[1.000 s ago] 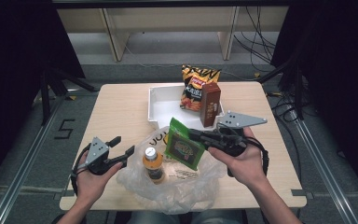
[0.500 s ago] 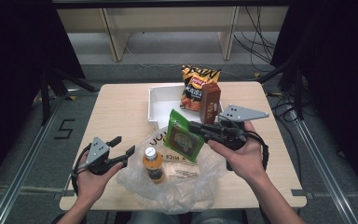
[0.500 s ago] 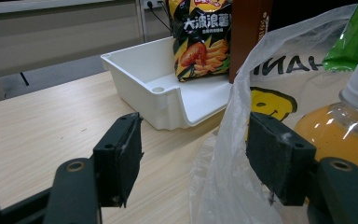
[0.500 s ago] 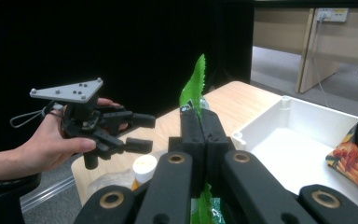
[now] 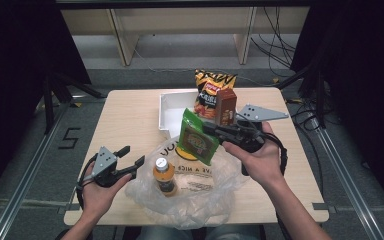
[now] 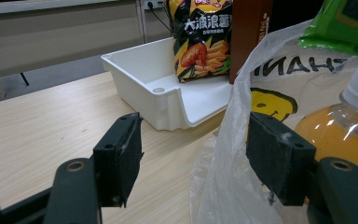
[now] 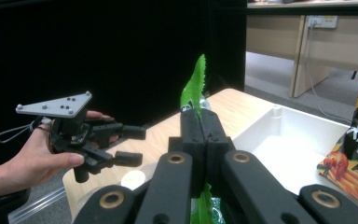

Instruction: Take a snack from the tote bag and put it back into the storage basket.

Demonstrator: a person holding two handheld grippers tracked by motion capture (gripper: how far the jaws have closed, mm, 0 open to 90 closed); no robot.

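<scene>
The right gripper (image 5: 211,128), its jaws clamped on the green packet (image 5: 197,137), has carried it up out of the plastic bag (image 5: 190,192) toward the white tray (image 5: 167,111) at the table's far edge. Likely next is dropping it beside the 2 items there. The left gripper (image 5: 132,156) waits, jaws spread around nothing, by the bag's edge.

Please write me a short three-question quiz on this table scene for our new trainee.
1. True or false: the right claw is shut on the green packet.
2. What stands inside the plastic bag?
3. The left claw is: A open, B shut on the bag.

Key
1. True.
2. The orange drink bottle.
3. A.
</scene>
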